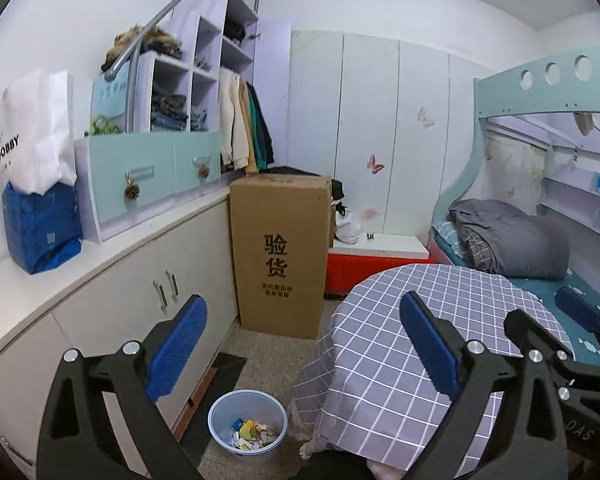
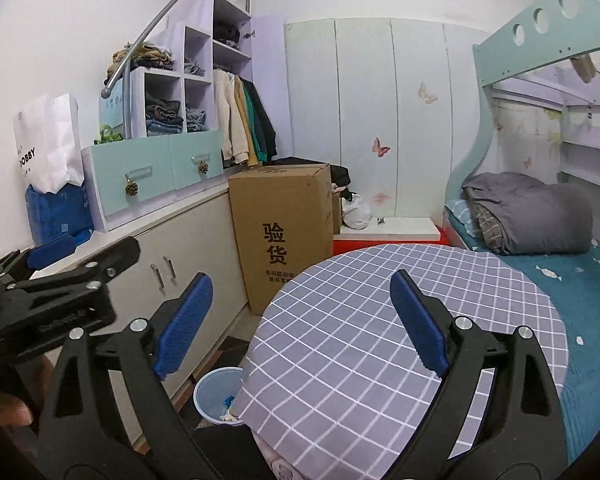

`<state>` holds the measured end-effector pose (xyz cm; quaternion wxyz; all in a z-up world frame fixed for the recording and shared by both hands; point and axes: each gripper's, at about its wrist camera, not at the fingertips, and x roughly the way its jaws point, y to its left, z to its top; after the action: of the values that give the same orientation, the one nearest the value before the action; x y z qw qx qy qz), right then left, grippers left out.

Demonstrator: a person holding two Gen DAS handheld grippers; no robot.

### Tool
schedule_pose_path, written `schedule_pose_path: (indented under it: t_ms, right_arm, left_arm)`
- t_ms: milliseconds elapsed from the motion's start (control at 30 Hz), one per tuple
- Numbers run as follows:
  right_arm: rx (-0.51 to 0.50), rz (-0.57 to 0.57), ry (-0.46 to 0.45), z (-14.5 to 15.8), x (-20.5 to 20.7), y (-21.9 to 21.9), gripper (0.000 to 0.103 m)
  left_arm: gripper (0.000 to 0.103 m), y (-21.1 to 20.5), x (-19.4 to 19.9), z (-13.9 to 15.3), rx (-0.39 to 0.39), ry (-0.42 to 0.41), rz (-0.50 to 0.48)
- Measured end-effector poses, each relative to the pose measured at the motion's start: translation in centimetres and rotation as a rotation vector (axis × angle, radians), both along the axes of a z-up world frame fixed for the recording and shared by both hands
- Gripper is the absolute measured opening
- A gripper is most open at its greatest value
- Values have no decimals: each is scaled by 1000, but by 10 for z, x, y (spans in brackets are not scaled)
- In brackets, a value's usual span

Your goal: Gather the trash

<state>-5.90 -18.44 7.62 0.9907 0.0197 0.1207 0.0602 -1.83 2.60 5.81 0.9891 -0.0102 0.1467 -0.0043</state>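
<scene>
A pale blue waste bin stands on the floor between the cabinet and the round table, holding several coloured scraps of trash. In the right wrist view the bin is half hidden behind the table's edge. My left gripper is held above the bin, open, with nothing between its blue pads. My right gripper hovers open over the table's grey checked cloth, also empty. Each gripper shows in the other's view: the right gripper at the far right, the left gripper at the far left.
A tall cardboard box stands on the floor behind the bin. A white cabinet runs along the left wall with a white and blue bag on top. A bunk bed with a grey quilt is on the right.
</scene>
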Motion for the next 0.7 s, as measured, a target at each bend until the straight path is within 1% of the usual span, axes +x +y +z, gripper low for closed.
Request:
schedule_pose_path:
  t_ms: [300,700]
  right_arm:
    - [23,-19,-16,-5,-30,-25,90]
    - [55,-9,-12,-10,-36,-35,90]
  left_arm:
    - [95,-38,-25,-1,79,-11,-36]
    - [96,-58,-38,-2,96,-8,-39]
